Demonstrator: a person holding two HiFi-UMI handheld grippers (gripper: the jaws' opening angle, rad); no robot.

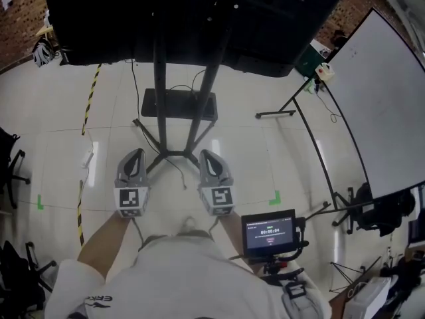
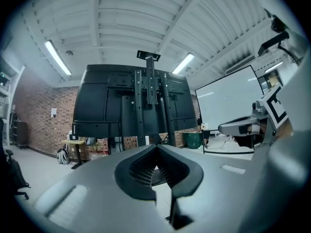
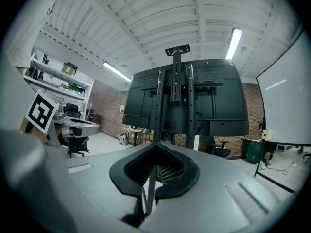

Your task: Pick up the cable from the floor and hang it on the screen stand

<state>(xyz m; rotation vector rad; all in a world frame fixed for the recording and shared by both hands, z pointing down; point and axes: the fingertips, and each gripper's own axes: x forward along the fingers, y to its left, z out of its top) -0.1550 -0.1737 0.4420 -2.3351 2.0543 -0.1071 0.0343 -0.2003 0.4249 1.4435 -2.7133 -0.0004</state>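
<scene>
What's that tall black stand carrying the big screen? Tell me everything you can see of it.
The black metal screen stand stands upright on the pale glossy floor: two slim posts rising from splayed feet, a black shelf low across them, the large dark screen mounted on top. A thin dark cable lies by its feet.

Ahead of the left gripper [image 1: 135, 153], a pale glossy floor [image 1: 60, 111] runs to a red brick wall [image 2: 36, 118], with black office chairs [image 1: 10, 168] far off to its left. A whiteboard [image 1: 388, 105] stands well right of the right gripper [image 1: 208, 154]. Tube lights [image 2: 57, 57] glow on the ribbed white ceiling [image 2: 126, 28].
</scene>
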